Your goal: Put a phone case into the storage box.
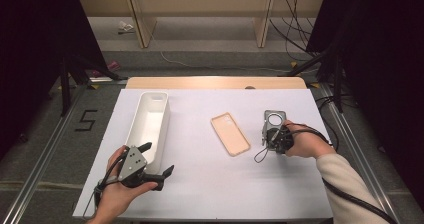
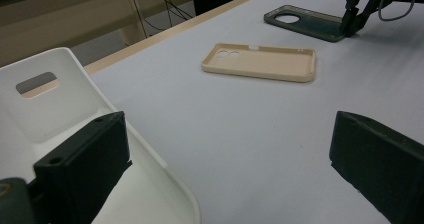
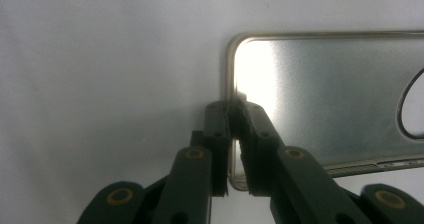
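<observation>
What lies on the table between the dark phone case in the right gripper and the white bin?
The beige phone case lies flat between the dark translucent phone case, pinched by the right gripper, and the long white plastic bin. It is low, probably cleared by lifting.

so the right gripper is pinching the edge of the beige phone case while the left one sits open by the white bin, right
Not quite: the right gripper is pinching the edge of the dark grey phone case, as the right gripper view shows. The beige phone case lies untouched mid-table. The rest holds: the left gripper sits open by the white bin.
</observation>
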